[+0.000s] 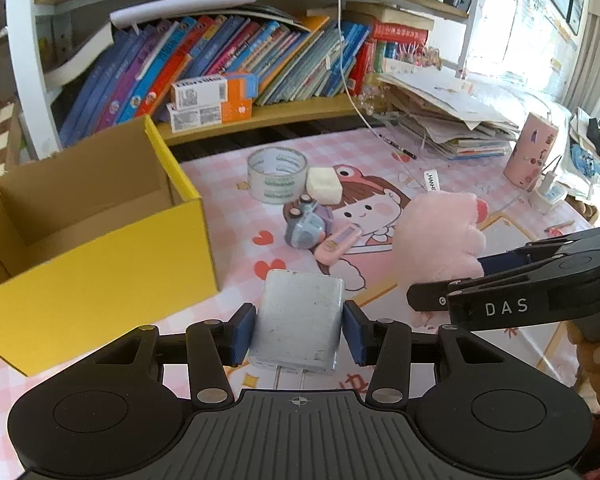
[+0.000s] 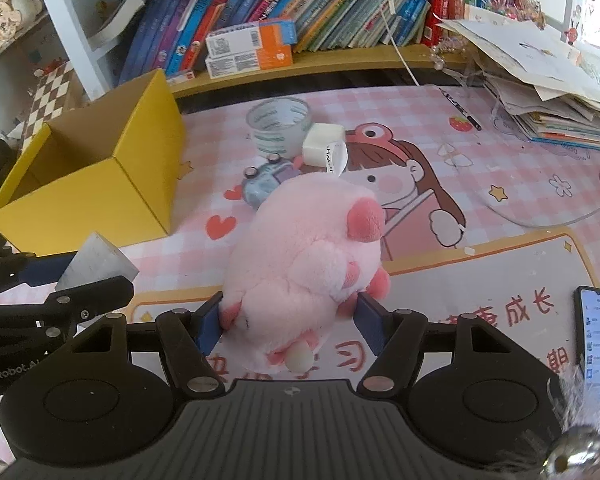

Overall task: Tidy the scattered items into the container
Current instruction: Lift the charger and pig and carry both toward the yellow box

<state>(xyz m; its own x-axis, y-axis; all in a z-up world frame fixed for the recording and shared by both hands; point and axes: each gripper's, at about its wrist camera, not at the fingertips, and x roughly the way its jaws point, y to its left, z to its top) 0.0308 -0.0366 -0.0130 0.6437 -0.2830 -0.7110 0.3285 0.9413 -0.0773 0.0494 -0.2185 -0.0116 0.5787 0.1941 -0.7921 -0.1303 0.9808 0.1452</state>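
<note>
My left gripper [image 1: 299,330] is shut on a grey plug adapter [image 1: 300,320], held above the pink mat just right of the open yellow cardboard box [image 1: 100,272]. My right gripper [image 2: 290,320] is shut on a pink plush pig [image 2: 304,256], lifted over the mat; the pig [image 1: 436,236] and that gripper also show at the right of the left wrist view. On the mat lie a tape roll [image 1: 277,174], a white block [image 1: 324,186], a small blue-grey toy car [image 1: 306,224] and a pink flat gadget [image 1: 338,245]. The box [image 2: 96,184] looks empty inside.
A low bookshelf with slanted books [image 1: 220,60] runs behind the mat. A messy paper stack [image 1: 452,120] and a pink cup [image 1: 532,150] stand at the right. A phone [image 2: 598,332] lies near the front right. A white cable [image 1: 346,72] hangs down.
</note>
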